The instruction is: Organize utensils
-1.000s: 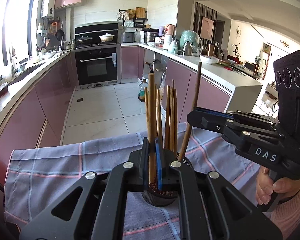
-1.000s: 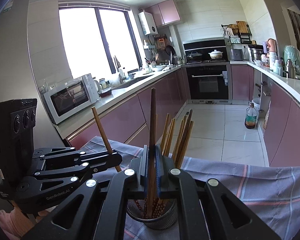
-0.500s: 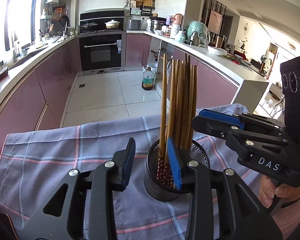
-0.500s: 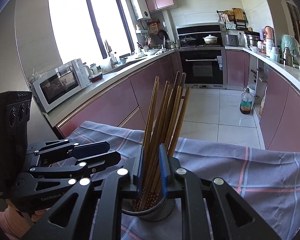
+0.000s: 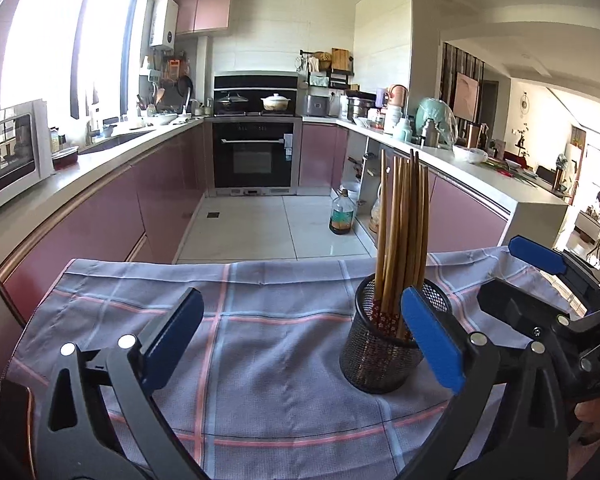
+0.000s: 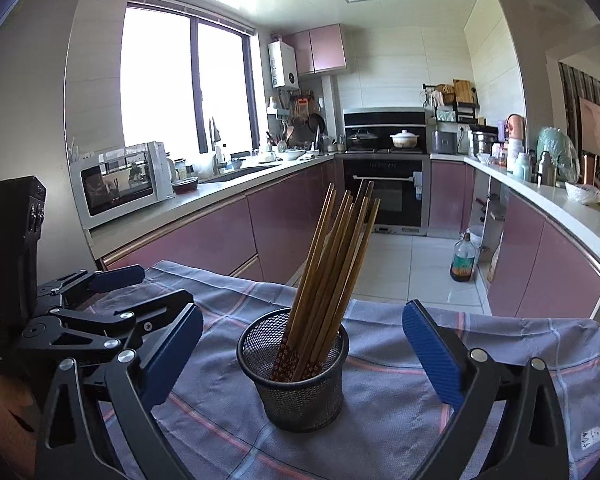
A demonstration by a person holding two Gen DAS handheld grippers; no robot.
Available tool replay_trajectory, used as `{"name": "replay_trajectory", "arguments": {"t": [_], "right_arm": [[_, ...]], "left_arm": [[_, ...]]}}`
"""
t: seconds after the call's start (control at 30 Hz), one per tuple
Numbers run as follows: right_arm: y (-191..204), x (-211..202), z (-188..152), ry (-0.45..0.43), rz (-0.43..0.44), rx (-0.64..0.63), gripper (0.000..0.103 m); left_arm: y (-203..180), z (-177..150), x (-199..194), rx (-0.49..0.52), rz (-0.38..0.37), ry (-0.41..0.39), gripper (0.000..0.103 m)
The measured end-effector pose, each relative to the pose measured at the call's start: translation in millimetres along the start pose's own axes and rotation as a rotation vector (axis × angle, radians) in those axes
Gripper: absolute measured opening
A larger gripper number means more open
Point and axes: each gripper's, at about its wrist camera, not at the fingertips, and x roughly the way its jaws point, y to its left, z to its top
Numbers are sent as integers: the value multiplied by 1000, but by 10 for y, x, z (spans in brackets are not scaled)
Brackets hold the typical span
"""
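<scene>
chopsticks (image 6: 332,264) upright in mesh holder (image 6: 296,384), plaid cloth (image 6: 400,400) beneath

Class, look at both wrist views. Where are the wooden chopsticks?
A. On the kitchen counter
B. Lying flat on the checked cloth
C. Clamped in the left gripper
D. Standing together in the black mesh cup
D: the chopsticks stand bunched in the mesh cup, which sits on the checked cloth.

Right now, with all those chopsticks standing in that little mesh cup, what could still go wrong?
1. The chopsticks lean to one side and stand far taller than the mesh cup, so a nudge might tip it.
2. The left hand-held gripper and the right hand-held gripper, jaws opening, sit close beside the cup; pulling back carelessly could clip it.
</scene>
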Motion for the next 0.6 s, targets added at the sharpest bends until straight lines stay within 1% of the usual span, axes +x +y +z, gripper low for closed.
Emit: {"name": "replay_trajectory", "arguments": {"t": [0.1,0.17,0.33,0.47,0.6], "right_arm": [[60,-85,-78,-30,-18,-10,96],[96,-115,-126,-39,-14,-7,96],[210,-215,-214,-83,-58,-36,96],[330,-294,-268,-121,-47,-54,96],[348,-340,-282,-136,-33,-31,96]], "left_arm": [[27,-76,-168,8,43,-40,97],[33,-122,-298,4,54,-64,97],[57,-204,-605,7,84,-135,97],[33,-295,-788,23,100,-174,97],[23,-355,-913,7,118,-202,97]]}}
